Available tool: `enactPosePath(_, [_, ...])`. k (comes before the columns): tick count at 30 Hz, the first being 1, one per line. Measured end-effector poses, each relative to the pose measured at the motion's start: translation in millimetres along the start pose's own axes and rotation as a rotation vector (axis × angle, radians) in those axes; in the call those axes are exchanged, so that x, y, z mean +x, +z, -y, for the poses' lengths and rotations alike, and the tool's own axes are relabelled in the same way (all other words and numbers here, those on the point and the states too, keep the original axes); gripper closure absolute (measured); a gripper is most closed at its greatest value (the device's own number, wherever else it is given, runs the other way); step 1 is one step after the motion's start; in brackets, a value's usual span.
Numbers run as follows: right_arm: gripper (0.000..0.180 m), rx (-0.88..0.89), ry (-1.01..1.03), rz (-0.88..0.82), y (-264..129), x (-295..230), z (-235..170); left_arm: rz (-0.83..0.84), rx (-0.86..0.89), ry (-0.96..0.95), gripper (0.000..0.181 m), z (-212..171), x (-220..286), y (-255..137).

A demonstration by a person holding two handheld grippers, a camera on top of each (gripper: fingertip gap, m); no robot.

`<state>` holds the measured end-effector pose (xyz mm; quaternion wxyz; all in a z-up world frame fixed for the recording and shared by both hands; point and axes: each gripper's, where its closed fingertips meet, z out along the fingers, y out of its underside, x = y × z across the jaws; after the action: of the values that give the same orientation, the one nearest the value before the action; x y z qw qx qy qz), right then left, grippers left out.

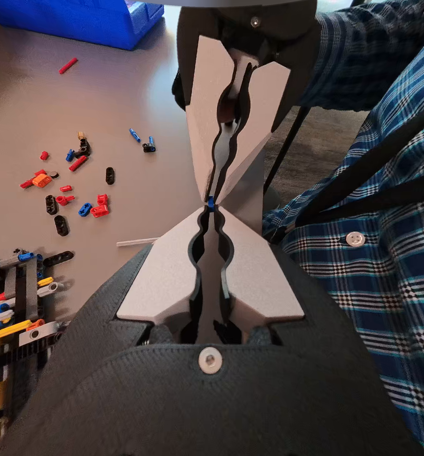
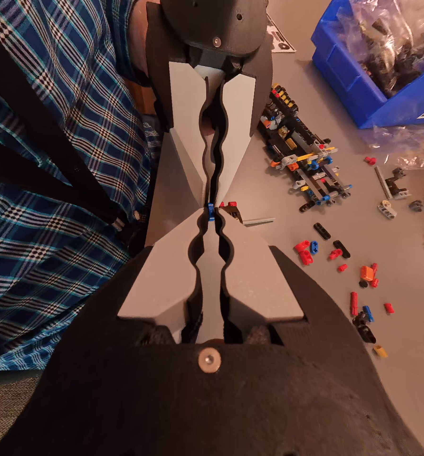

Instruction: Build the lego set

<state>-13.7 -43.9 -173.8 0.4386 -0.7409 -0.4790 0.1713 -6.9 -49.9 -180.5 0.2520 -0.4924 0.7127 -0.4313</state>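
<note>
My left gripper (image 1: 211, 212) and my right gripper (image 2: 211, 217) meet tip to tip above the table's near edge. A small blue pin (image 1: 211, 203) sits between the two pairs of tips, and each gripper is shut on one end of it. The right gripper (image 1: 212, 195) comes down from the top of the left wrist view. The left gripper (image 2: 212, 201) does the same in the right wrist view, where the blue pin (image 2: 210, 211) shows again. The partly built black, grey and yellow model (image 1: 20, 296) (image 2: 304, 153) lies on the table to the side.
Loose red, blue, black and orange pieces (image 1: 82, 187) (image 2: 341, 266) are scattered on the grey table. A blue bin (image 1: 82, 19) (image 2: 366, 74) with bagged parts stands at the back. A grey axle (image 2: 257, 220) lies near the tips. A person's plaid shirt (image 1: 378, 271) is close. Less than 4 cm separates the two grippers' tips. The grey axle (image 2: 257, 220) is about 8 cm from both grippers' fingertips.
</note>
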Motion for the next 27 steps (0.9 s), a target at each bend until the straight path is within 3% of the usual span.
enactPosePath(8, [0.171, 0.014, 0.054, 0.034, 2, 6, -3, 0.04, 0.008, 0.045, 0.178, -2, -6, 1])
enactPosePath(25, [0.179, -0.006, 0.042, 0.062, 4, 4, -8, 0.075, 0.019, 0.074, 0.178, -3, -8, 1])
enactPosePath(27, [0.179, -0.032, 0.054, 0.047, 6, 9, -15, 0.11, -0.002, 0.066, 0.172, -4, -15, -3])
